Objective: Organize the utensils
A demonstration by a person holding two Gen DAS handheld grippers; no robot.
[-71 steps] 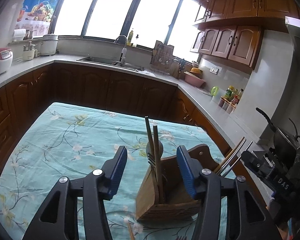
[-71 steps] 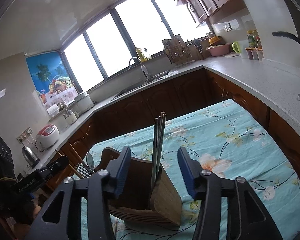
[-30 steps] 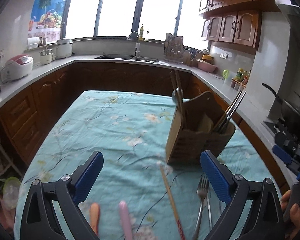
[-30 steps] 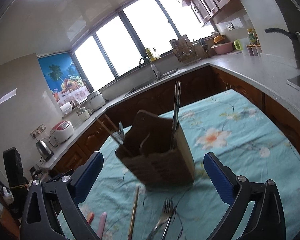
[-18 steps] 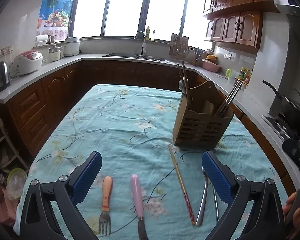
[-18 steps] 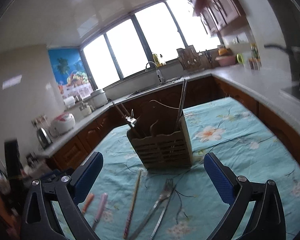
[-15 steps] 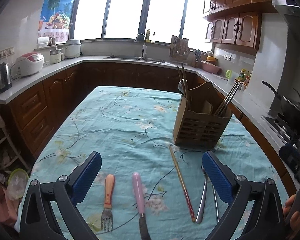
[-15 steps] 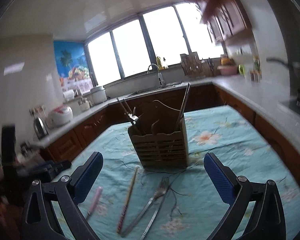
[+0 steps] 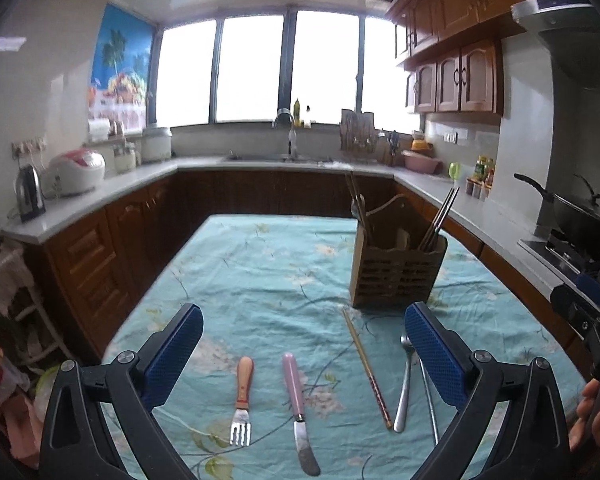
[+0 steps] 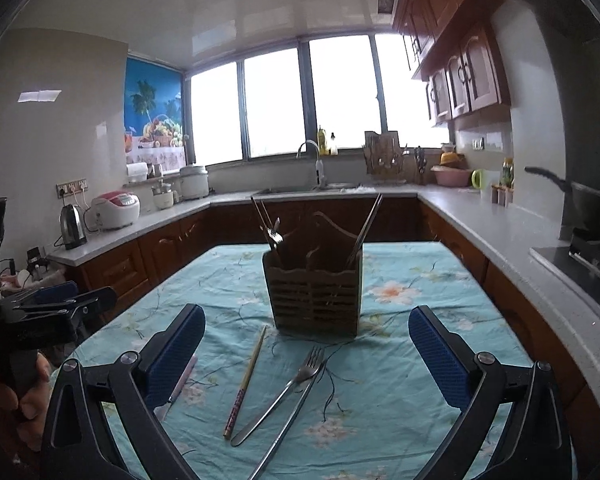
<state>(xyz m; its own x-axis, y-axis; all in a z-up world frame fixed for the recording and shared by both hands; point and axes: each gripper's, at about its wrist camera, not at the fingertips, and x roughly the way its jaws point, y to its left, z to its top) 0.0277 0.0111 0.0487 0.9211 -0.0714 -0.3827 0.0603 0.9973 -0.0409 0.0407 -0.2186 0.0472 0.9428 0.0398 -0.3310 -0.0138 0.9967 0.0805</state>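
Both of my grippers held wide and empty over the floral tablecloth (image 9: pixel 260 264), utensils laid out short of the wooden caddy (image 9: pixel 396 276).

Left wrist: my left gripper (image 9: pixel 300 344) spreads wide; I see an orange-handled fork (image 9: pixel 242 396), a pink-handled knife (image 9: pixel 296 404), 1 chopstick (image 9: pixel 366 364) and a spoon (image 9: pixel 404 384), its neighbour half hidden behind my finger.
Right wrist: my right gripper (image 10: pixel 306 344) gapes too; the caddy sits centred, a steel fork (image 10: pixel 284 392) shows plainly here, the orange fork is hidden, and the pink knife is mostly covered.
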